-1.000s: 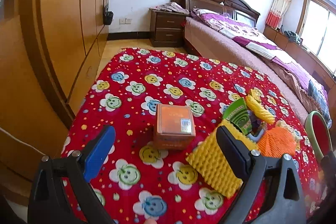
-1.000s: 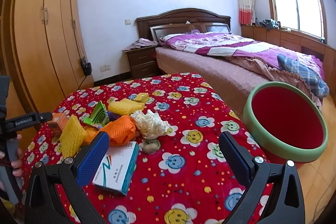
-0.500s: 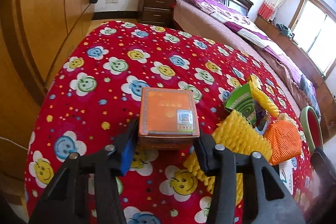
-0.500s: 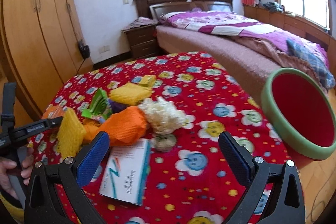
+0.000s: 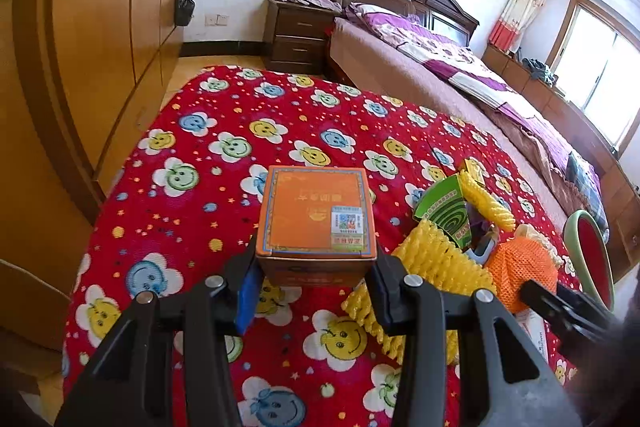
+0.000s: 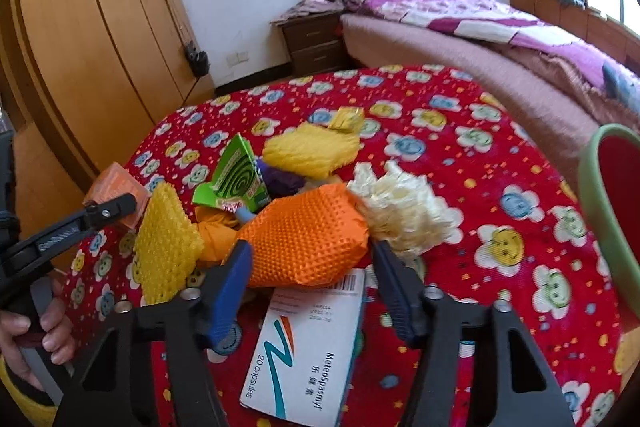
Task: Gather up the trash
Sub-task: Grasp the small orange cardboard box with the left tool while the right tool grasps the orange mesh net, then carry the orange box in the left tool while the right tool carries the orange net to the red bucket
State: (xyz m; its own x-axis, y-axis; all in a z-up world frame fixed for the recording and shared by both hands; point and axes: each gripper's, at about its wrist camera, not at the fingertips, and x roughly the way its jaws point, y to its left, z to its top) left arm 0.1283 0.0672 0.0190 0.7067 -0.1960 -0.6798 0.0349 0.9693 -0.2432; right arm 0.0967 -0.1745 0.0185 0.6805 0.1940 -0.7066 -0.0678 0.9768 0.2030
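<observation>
Orange card, with a pale blue border and a small code sticker on its lid, makes up the square box (image 5: 316,217) that sits low and central in the left wrist view, on a red tablecloth (image 5: 224,115) printed with smiling flowers. To its right lies a heap of litter: a yellow foam net (image 5: 436,269), a green carton (image 5: 444,207) with a spiral on it, and an orange foam net (image 5: 524,267). A green-rimmed red bin (image 5: 588,251) stands past the table's right edge. The left gripper (image 5: 316,281) has its fingers pressed to the box's two sides, gripping it at its near lower part.

From the right wrist view the same heap fills the middle: the orange foam net (image 6: 308,235) lies nearest, touching a crumpled cream wad (image 6: 404,207) on its right, with the green carton (image 6: 236,179) and a second yellow net (image 6: 312,151) behind. A white capsule packet (image 6: 308,351) (printed "20 capsules") lies flat, its far end tucked under the orange net. The right gripper (image 6: 312,267) is partly spread, its fingers on either side of the orange net's near end; whether they touch it I cannot tell. At far left the orange box (image 6: 116,187) shows in the other gripper.
</observation>
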